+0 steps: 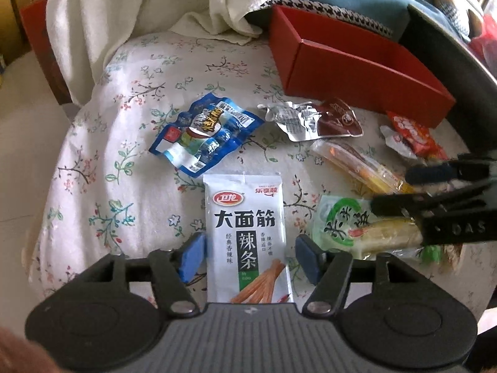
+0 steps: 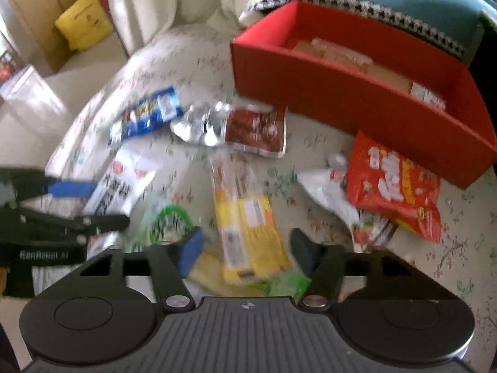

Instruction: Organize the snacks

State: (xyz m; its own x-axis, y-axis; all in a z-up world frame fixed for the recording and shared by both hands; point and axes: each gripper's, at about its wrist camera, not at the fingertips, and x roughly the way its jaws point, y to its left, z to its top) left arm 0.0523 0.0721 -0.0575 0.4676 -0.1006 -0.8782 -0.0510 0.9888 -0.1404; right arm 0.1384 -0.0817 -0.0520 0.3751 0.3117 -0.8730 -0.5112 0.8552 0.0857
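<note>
The white spicy-strip packet (image 1: 247,236) lies flat on the floral cloth (image 1: 130,99), its lower half set between the blue pads of the left gripper (image 1: 250,256), which is held wide open with nothing gripped; neither pad appears to touch the wrapper. The yellow stick packet (image 2: 248,227) is framed likewise between the fingers of the right gripper (image 2: 245,248), also spread wide and empty — though that view is blurred, so contact cannot be told.

A slip is judged the main risk: both packets are thin, slick and lying flat on soft cloth, so closing pads could skate over the film or pinch up the cloth with it. The green pickle packet (image 1: 351,223) lies just beyond the right-hand pad of the left gripper and partly under the yellow one, and could be dragged along. The two grippers are close together, so a clash is possible.

Further ahead of the fingers are the blue packet (image 1: 202,133), the brown-and-silver pouch (image 1: 316,119) and the red snack bag (image 2: 394,186). The red box (image 2: 357,93), with some items already inside, stands past them all — its near wall must be cleared by anything carried in.
</note>
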